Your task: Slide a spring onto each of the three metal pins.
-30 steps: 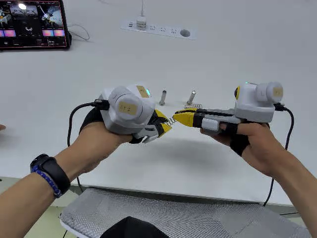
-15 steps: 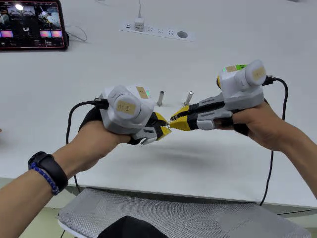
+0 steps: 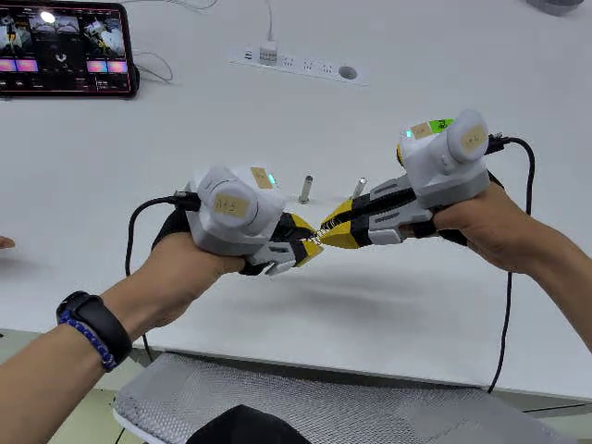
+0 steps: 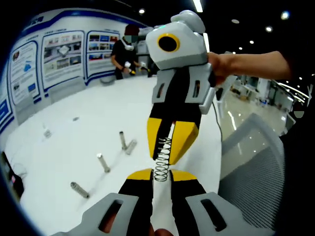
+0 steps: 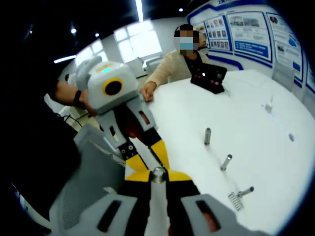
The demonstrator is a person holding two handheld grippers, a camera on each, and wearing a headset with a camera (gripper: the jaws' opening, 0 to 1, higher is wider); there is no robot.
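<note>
Well nearer than the power strip point(image 3: 301, 65), a spring point(image 4: 162, 160) is pinched in the left gripper's point(image 3: 310, 247) closed jaws and met by a pin point(image 5: 157, 174), apparently clamped in the right gripper point(image 3: 331, 230). Two bare pins point(image 3: 305, 189) are seen closer to the power strip, so most of the task is judged undone.

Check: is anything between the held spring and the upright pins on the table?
Nothing visible does. The spring is pinched between the left gripper and right gripper in the air; bare table separates it from the upright pins.
</note>
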